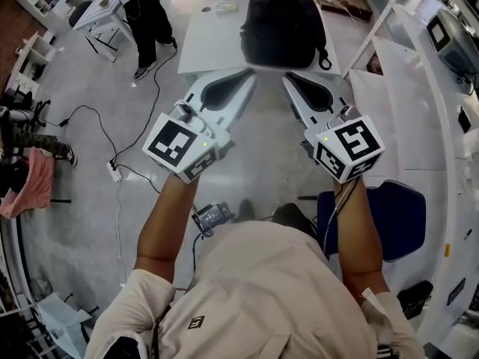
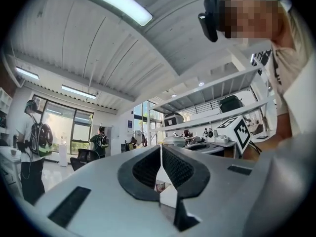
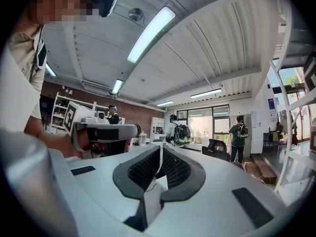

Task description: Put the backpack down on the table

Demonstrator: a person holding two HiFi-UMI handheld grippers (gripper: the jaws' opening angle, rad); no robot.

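Both grippers are shut, and nothing is held. In the left gripper view the ribbed pads of the left gripper (image 2: 161, 154) are seen pressed together along one line. The same is seen of the right gripper (image 3: 161, 154) in the right gripper view, with only the room visible beyond the tips.

In the head view the black backpack (image 1: 283, 27) is found lying on the white tabletop (image 1: 213, 40), on its three o'clock half. Its near side is set close to the tabletop's six o'clock edge, and a strap loop is seen at the bag's four o'clock corner.

The backpack lies at twelve o'clock from the two grippers, just beyond their tips in the picture and touched by neither. The left gripper is angled toward one o'clock and the right toward eleven o'clock, so the bag is roughly aimed at by both.

The putting-down step is judged to be finished, since the bag is borne by the tabletop alone. Little more is called for. At most, the bag could be nudged toward twelve o'clock, away from the near edge, for which the jaws would first have to be opened or the closed tips used as pushers.
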